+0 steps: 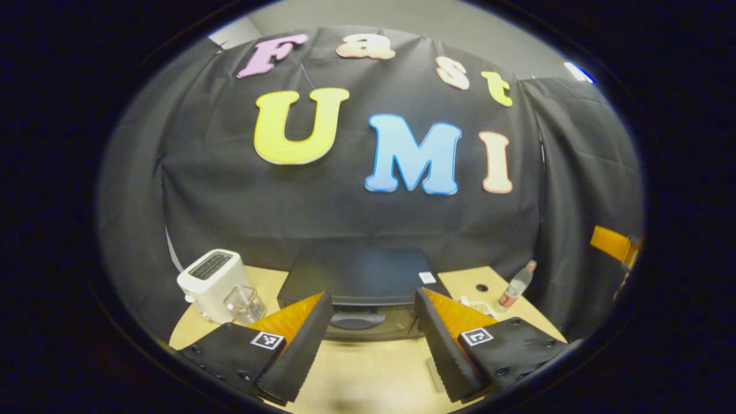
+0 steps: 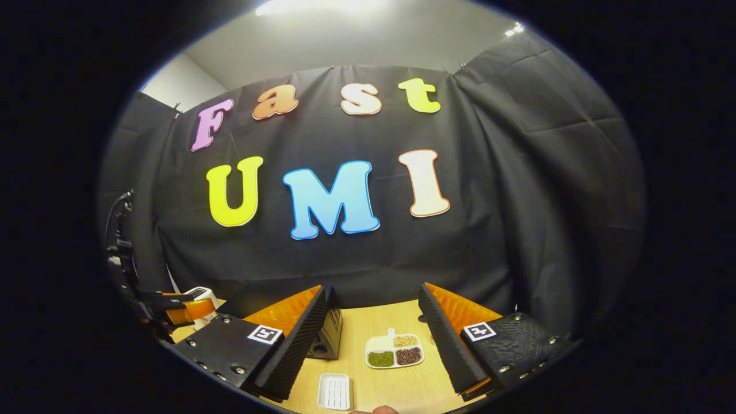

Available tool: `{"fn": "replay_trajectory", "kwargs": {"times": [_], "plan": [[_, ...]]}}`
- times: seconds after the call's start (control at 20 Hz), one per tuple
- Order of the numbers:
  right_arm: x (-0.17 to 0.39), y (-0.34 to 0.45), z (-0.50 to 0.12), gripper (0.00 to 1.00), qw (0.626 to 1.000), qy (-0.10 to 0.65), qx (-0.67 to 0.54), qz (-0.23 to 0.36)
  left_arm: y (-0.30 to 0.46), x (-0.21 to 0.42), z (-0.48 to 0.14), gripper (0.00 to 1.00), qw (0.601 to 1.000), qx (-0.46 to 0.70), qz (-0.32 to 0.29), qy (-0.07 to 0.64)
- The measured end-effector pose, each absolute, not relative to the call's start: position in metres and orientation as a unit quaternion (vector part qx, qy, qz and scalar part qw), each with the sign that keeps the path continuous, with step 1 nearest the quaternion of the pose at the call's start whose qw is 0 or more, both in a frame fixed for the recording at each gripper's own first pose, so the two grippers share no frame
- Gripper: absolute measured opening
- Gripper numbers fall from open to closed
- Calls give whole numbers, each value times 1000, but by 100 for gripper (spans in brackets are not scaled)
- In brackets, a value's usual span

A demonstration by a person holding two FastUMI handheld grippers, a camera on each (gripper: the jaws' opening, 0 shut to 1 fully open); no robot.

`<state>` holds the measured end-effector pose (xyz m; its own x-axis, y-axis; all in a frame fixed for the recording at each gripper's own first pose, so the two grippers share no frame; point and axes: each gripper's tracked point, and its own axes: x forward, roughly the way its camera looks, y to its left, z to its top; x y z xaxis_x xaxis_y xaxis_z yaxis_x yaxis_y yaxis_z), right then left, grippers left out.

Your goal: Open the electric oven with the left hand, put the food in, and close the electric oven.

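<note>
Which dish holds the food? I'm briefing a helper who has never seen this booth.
On the wooden table, right of the black oven, look between the right gripper fingers. The food sits in the white divided dish: three compartments of green, tan and dark red grains, unlike the plain white ridged tray nearer the camera.

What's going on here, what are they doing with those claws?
A person holds a claw in each hand over a wooden table. The left claw is open and faces the black electric oven, whose door looks closed. The right claw is open and empty, hovering over a divided plate of food and a small white tray. A white toaster, a glass cup and a water bottle stand beside the oven. Nothing is gripped yet.
</note>
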<state>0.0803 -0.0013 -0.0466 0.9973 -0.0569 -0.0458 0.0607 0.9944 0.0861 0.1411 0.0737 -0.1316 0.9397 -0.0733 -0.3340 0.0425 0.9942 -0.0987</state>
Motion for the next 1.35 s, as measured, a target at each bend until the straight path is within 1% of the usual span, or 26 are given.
{"fn": "replay_trajectory", "kwargs": {"times": [0.05, 0.1, 0.15, 0.2, 0.25, 0.4, 0.45, 0.5, 0.9, 0.95, 1.05, 1.1, 1.2, 1.35], "plan": [[80, 1, -38, 99, 999, 14, 44, -26, 75, 139, -108, 91, 987, -48, -25, 148], [79, 3, -27, 98, 999, 6, 44, -24, 76, 136, -84, 96, 991, -49, -23, 123], [78, 6, -17, 98, 999, -5, 44, -21, 78, 132, -62, 96, 994, -45, -18, 99], [78, 10, -9, 98, 999, -13, 45, -17, 84, 126, -38, 100, 996, -39, -9, 79], [76, 13, -1, 98, 999, -17, 47, -15, 88, 119, -18, 95, 998, -35, -3, 59], [65, 25, 25, 99, 998, -40, 52, -10, 98, 94, 28, 100, 999, -27, -1, 21], [62, 29, 30, 98, 998, -47, 50, -10, 101, 89, 32, 95, 1000, -21, 0, 14], [59, 32, 34, 98, 997, -54, 45, -13, 103, 85, 34, 100, 1000, -20, -2, 10], [42, 67, 35, 98, 998, -58, 29, -25, 117, 77, 27, 96, 998, -44, -45, 19], [40, 72, 33, 98, 998, -56, 30, -26, 119, 77, 28, 100, 998, -39, -51, 17], [38, 82, 31, 98, 998, -55, 37, -23, 121, 74, 32, 100, 997, -37, -64, 10], [38, 85, 31, 99, 997, -54, 39, -23, 121, 74, 34, 91, 997, -38, -70, 8], [36, 89, 32, 98, 998, -53, 37, -25, 121, 73, 36, 100, 996, -42, -76, 5], [34, 89, 33, 98, 998, -54, 28, -21, 117, 73, 37, 100, 996, -49, -73, -2]]}}
